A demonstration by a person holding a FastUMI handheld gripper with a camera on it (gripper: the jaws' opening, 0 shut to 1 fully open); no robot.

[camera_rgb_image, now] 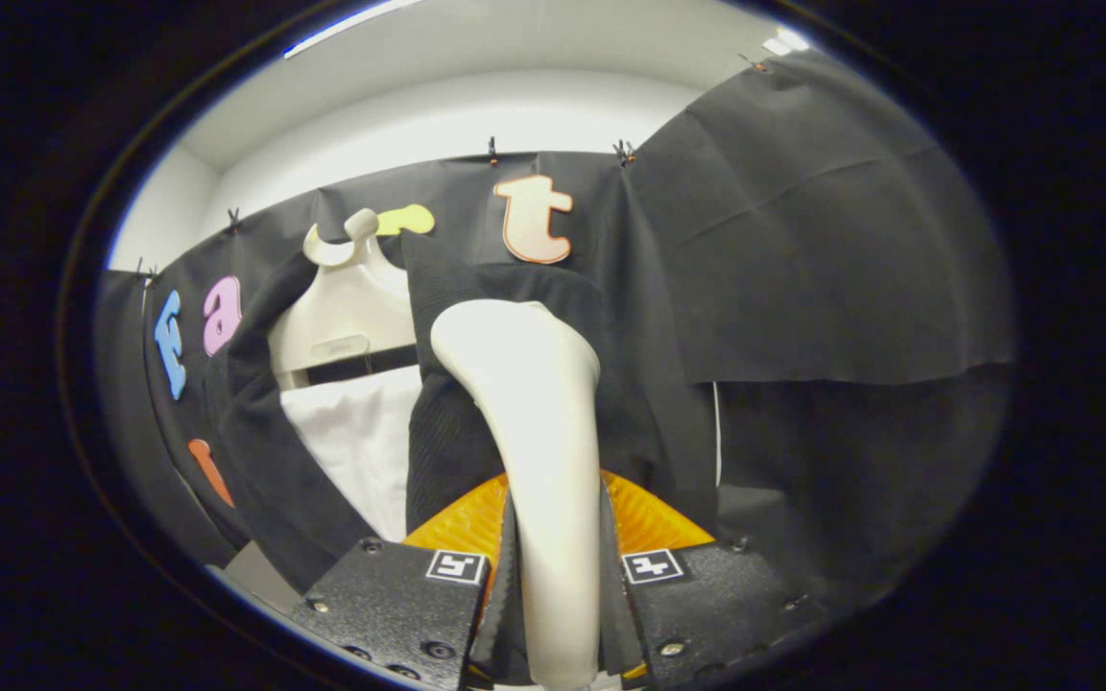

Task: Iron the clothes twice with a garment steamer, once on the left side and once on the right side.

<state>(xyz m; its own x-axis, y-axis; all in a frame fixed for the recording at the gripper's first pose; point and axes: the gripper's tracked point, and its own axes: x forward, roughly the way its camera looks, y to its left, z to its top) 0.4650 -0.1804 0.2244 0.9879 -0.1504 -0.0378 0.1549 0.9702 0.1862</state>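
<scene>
Against the black booth wall [803, 240], the fingers [601, 585] clamp the steamer [534, 422], pointing up at the jacket [438, 432].

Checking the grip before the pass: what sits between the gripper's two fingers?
In the gripper view, the steamer's handle sits between the fingers of the gripper, both pressing on it. Its head rests against the dark garment just beyond.

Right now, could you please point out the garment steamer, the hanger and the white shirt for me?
garment steamer [539, 422]: gripper view, on its pale handle, clamped in the claw [553, 595].
hanger [347, 307]: gripper view, on its cream body below the hook.
white shirt [361, 446]: gripper view, on its front panel.
</scene>
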